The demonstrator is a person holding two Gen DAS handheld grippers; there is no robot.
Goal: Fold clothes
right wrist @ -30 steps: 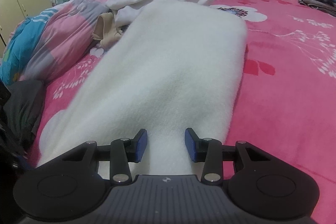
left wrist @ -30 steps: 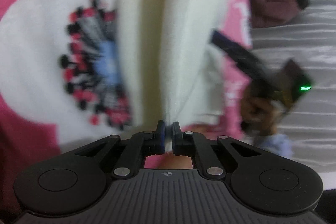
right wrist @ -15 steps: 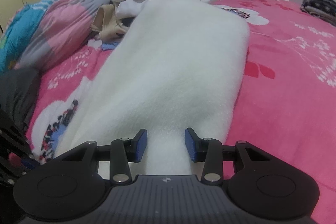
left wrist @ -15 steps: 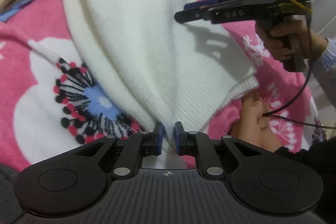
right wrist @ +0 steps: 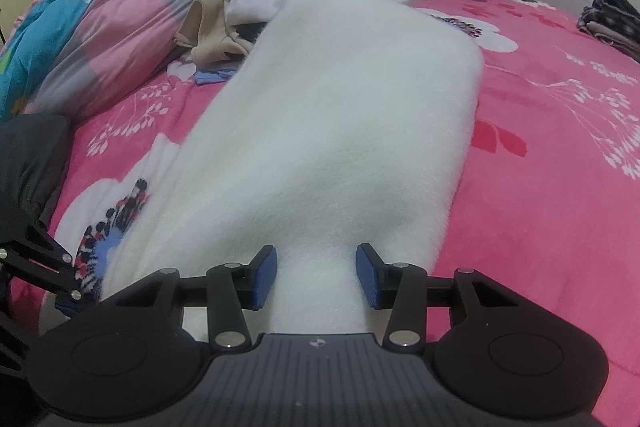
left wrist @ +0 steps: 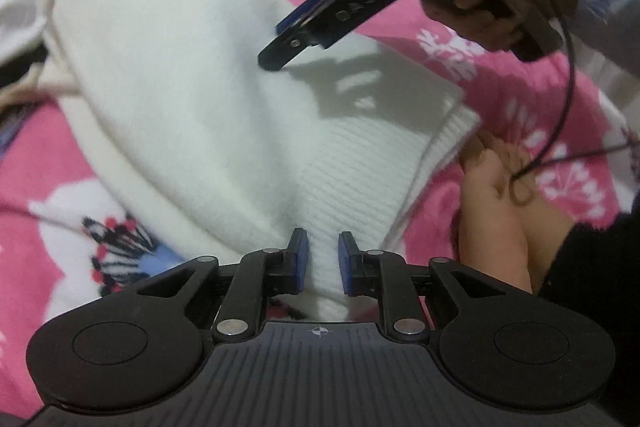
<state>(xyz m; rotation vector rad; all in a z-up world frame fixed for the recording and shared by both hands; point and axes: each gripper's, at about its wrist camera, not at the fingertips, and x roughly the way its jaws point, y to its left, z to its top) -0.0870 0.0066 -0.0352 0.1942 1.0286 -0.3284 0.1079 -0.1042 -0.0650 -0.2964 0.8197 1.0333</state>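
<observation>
- Left wrist view: the left gripper (left wrist: 321, 259) has its 2 fingers a little apart, with a bunched ribbed hem of the white sweater (left wrist: 208, 99) between them; pad contact is unclear. The right gripper (left wrist: 280, 45) hovers over the sweater, which lies on the pink bedspread (left wrist: 500, 75).
- Right wrist view: the right gripper (right wrist: 316, 277) is opening, fingers spread around a raised fold of the white sweater (right wrist: 340, 115), pads clear of it.

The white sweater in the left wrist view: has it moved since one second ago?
Yes. The white sweater then hung bunched over the flower print; now it lies spread on the pink bedsheet, up and right of it.
</observation>
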